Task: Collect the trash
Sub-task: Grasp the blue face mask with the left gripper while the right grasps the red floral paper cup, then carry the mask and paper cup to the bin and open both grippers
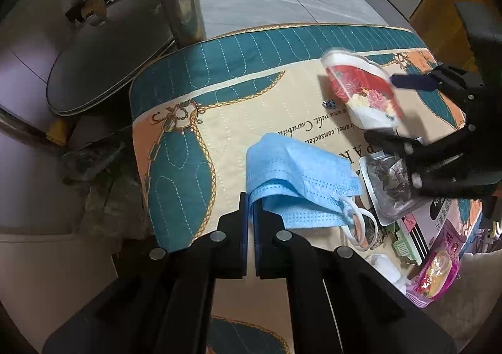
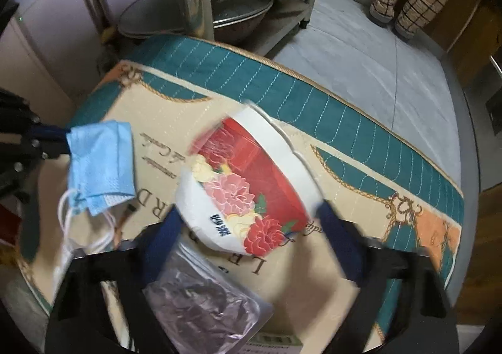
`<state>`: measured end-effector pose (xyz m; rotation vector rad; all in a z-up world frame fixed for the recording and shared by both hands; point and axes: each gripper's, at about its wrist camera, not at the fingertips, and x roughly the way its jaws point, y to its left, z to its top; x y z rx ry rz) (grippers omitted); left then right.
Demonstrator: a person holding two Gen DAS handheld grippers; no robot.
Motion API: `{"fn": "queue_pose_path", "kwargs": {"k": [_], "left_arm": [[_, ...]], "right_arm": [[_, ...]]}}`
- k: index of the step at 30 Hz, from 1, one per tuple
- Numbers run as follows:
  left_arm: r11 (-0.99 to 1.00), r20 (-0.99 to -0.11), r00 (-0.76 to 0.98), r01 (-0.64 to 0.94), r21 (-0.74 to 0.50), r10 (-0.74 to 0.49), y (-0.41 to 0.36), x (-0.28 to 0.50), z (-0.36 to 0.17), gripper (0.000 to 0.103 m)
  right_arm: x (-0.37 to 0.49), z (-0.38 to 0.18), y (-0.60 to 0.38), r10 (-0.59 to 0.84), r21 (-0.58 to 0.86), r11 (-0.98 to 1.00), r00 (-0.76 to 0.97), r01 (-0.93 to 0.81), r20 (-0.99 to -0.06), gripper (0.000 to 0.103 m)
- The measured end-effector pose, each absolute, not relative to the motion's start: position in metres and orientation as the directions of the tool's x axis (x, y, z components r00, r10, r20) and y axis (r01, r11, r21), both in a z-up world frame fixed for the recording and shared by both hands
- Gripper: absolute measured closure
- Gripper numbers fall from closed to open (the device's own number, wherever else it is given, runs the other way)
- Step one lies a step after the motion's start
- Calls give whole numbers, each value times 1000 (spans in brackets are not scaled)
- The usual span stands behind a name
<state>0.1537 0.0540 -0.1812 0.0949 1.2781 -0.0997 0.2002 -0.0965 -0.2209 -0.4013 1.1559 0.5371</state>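
We saw the left gripper (image 1: 250,206) clamped on a blue face mask (image 1: 301,181), its jaws nearly touching with a folded edge of the mask pinched between them. The mask was pleated, creased in half, and its white ear loops (image 1: 360,225) dangled over the quilted table cover (image 1: 219,122). In the right wrist view the mask (image 2: 100,162) hung from those jaws at the left, loops trailing down.

The right gripper (image 2: 251,222) straddled a paper bowl (image 2: 248,184) lying on its side on the cover. The bowl was white at rim and base, with a red band printed with pink, red and cream flowers and a small dark mark near the base. It looked blurred in both views. The blue fingers (image 2: 332,228) stood at either side of it, one by the rim, one by the base; we could not tell whether the pads pressed on it. From the left wrist view the bowl (image 1: 360,90) sat near the far right of the cover.

Just beside it lay a clear pouch (image 1: 389,187) of dark contents, and further along a pink wrapper (image 1: 439,269).
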Motion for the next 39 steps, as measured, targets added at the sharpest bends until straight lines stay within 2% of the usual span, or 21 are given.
{"fn": "queue_pose_path", "kwargs": {"k": [1, 2, 3, 5, 6, 7, 15, 17, 18, 19, 21, 30, 32, 33, 34, 39], "left_arm": [[992, -958, 285, 128, 18, -20, 53, 154, -181, 100], [991, -959, 283, 131, 23, -16, 53, 154, -181, 100], [991, -959, 284, 132, 25, -14, 52, 153, -181, 101], [991, -958, 285, 130, 20, -18, 52, 154, -182, 100], [991, -958, 287, 130, 18, -21, 51, 153, -181, 100], [991, -957, 289, 131, 18, -21, 50, 153, -180, 100], [991, -952, 306, 130, 26, -15, 46, 146, -173, 100], [991, -951, 310, 131, 35, -7, 44, 143, -171, 100], [991, -950, 312, 130, 40, -2, 45, 141, -170, 100], [991, -950, 313, 128, 41, -1, 45, 139, -170, 100], [991, -949, 315, 124, 46, 4, 46, 136, -168, 100], [990, -947, 321, 126, 62, 19, 50, 133, -165, 100], [990, -948, 319, 129, 63, 19, 50, 134, -166, 100], [989, -948, 317, 131, 62, 17, 50, 134, -167, 100], [989, -948, 317, 134, 61, 15, 49, 134, -167, 100], [989, -942, 336, 141, 43, -7, 43, 135, -160, 100]], "right_arm": [[200, -223, -97, 189, -19, 805, 286, -593, -939, 70], [201, -225, -98, 178, -21, 802, 272, -597, -946, 81], [200, -224, -100, 170, -32, 803, 279, -595, -945, 86], [200, -219, -104, 190, -15, 806, 282, -592, -940, 91], [201, -217, -106, 199, -4, 810, 281, -587, -939, 99], [200, -214, -108, 207, 3, 814, 285, -581, -936, 102], [197, -197, -116, 280, 92, 825, 262, -557, -923, 102], [199, -193, -118, 283, 98, 838, 274, -536, -919, 98], [201, -193, -119, 284, 101, 842, 277, -531, -918, 86], [203, -194, -121, 293, 120, 849, 270, -515, -917, 67], [207, -195, -124, 326, 179, 862, 248, -475, -912, 52], [222, -212, -121, 424, 359, 880, 172, -311, -889, 51], [224, -219, -117, 434, 381, 878, 148, -289, -889, 59], [224, -221, -114, 439, 388, 876, 140, -288, -887, 69], [224, -221, -113, 447, 396, 872, 140, -287, -883, 74], [218, -202, -113, 468, 400, 859, 173, -320, -867, 85]]}}
